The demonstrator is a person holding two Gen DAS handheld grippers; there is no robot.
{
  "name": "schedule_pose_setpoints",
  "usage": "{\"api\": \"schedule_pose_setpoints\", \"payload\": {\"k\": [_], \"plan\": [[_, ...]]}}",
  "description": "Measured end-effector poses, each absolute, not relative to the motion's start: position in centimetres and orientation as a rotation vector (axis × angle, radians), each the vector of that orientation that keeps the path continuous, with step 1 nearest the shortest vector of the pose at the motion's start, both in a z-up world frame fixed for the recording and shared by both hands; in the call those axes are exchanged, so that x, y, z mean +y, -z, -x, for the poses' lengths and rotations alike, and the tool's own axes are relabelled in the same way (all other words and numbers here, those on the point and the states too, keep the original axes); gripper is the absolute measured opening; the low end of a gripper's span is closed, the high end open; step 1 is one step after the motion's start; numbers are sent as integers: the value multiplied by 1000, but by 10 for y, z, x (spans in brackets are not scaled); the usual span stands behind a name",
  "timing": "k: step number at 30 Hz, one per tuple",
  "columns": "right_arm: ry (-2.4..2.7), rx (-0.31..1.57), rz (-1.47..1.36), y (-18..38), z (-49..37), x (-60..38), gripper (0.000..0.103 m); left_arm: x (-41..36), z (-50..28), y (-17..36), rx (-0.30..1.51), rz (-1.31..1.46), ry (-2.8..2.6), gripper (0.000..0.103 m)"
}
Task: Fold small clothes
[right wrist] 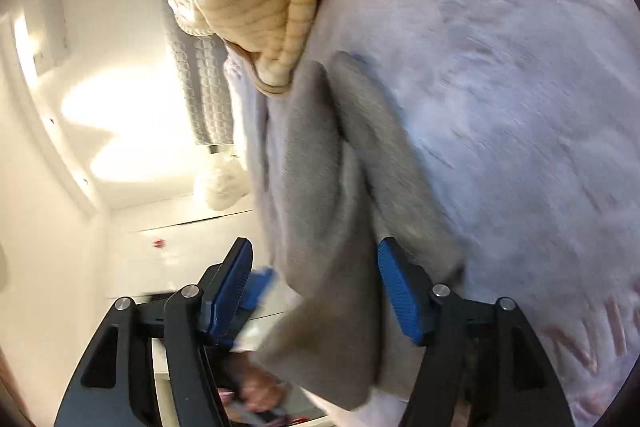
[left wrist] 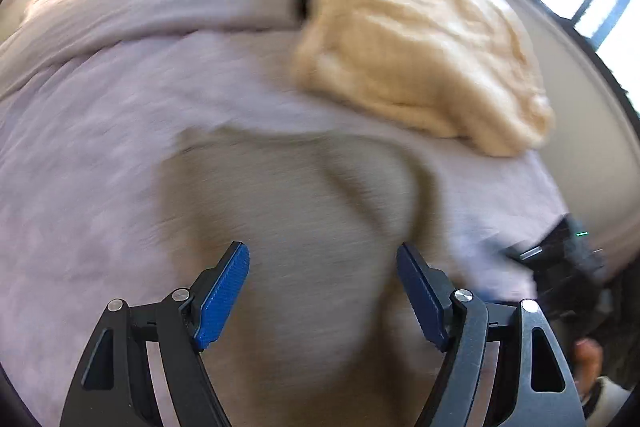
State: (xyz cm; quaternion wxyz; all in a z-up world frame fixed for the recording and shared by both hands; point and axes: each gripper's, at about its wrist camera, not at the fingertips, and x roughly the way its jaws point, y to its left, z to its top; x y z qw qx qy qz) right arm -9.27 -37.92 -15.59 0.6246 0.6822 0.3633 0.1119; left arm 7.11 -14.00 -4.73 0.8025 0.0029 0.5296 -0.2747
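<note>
Grey fabric, the small garment (left wrist: 288, 211), lay on the lilac blanket (left wrist: 100, 147), running from 6 toward 12 o'clock between the left gripper's (left wrist: 322, 291) wide, empty jaws; the right gripper (right wrist: 316, 287) straddled its edge, spread too.

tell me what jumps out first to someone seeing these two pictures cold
The cream fluffy garment stands out first, bunched at the upper right of the pale lilac bedcover in the left wrist view. Next is the grey garment lying flat below it, right ahead of the left gripper, whose blue jaws stand apart above it. In the right wrist view the same grey cloth runs between the open jaws of the right gripper.
</note>
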Motion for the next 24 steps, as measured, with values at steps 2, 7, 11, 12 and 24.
{"api": "schedule_pose_setpoints", "payload": {"k": [2,7,11,12,24], "plan": [[-277,865,-1553,157,79,-381,70,-122,-78,66,1191,-4,503,77],[-267,995,-1397,136,45,-389,70,-106,-69,90,1253,-14,443,77],[-245,1124,-1213,124,18,-383,70,-132,-55,90,1224,-103,492,77],[-237,1155,-1172,120,14,-381,70,-138,-51,90,1225,-116,510,77],[-224,1174,-1117,121,22,-395,68,-174,-19,66,1134,-233,571,78]]}}
